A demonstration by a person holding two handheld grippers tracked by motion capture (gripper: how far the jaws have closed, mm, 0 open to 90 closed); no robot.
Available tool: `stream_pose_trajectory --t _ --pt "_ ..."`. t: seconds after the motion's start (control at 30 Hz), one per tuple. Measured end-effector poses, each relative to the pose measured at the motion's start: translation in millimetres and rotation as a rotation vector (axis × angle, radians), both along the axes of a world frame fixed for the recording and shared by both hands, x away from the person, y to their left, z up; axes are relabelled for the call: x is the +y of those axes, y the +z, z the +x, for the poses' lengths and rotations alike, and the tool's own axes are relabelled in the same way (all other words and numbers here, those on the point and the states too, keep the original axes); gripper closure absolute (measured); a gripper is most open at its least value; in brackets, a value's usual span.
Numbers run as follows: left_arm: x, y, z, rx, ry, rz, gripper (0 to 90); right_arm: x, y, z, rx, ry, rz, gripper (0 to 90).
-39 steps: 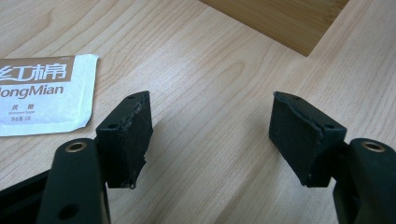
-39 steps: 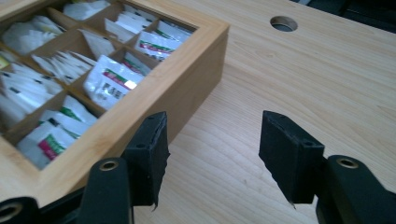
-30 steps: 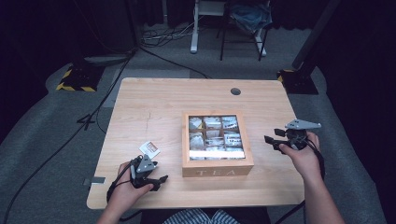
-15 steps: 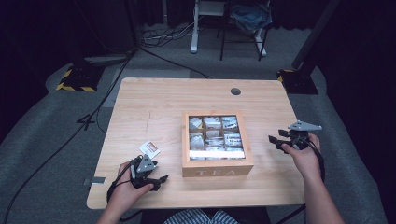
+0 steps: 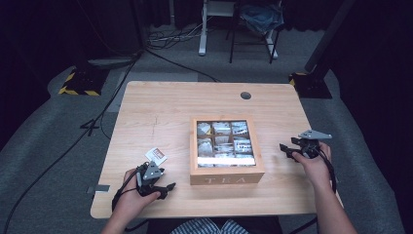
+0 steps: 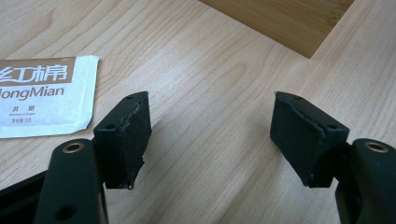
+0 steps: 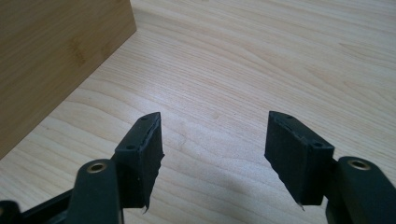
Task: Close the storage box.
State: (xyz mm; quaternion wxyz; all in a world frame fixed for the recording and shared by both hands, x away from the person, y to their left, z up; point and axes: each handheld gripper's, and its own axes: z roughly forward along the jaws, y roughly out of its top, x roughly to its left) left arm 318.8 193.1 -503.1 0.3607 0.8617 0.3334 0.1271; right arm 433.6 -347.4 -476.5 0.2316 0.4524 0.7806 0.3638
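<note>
Table [image 5: 160,112]: pale wood, fine straight grain. Tea box [image 5: 227,174]: honey-tan wood, pale "TEA" lettering on front. Sachet [image 6: 44,95]: white, tan band, brown lettering. Gripper pads [image 7: 142,154]: matte black. Floor [image 5: 58,131]: grey carpet.

left gripper [image 5: 165,187] | black jaws, brass screws; right gripper [image 5: 287,150] | grey plate; possibly striped clothing
</note>
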Motion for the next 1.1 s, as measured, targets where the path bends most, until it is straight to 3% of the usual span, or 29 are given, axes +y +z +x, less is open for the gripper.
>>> stream_pose_trajectory --t 0.37,0.47,0.63,1.1 --pt "-0.9 -0.2 0.9 0.004 0.001 -0.002 29.0 6.4 -16.5 2.8 0.041 0.021 -0.031 33.1" --pt "-1.0 -0.2 0.8 0.004 0.003 -0.002 28.8 8.7 -20.5 3.8 0.061 0.025 -0.071 27.8" --pt "-1.1 -0.2 0.9 0.004 0.003 -0.002 28.8 8.6 -26.9 5.8 0.071 0.002 -0.002 16.4" --pt "-1.3 -0.1 1.2 0.004 0.005 -0.001 28.6 11.1 -27.4 4.5 0.078 -0.039 -0.013 11.5"
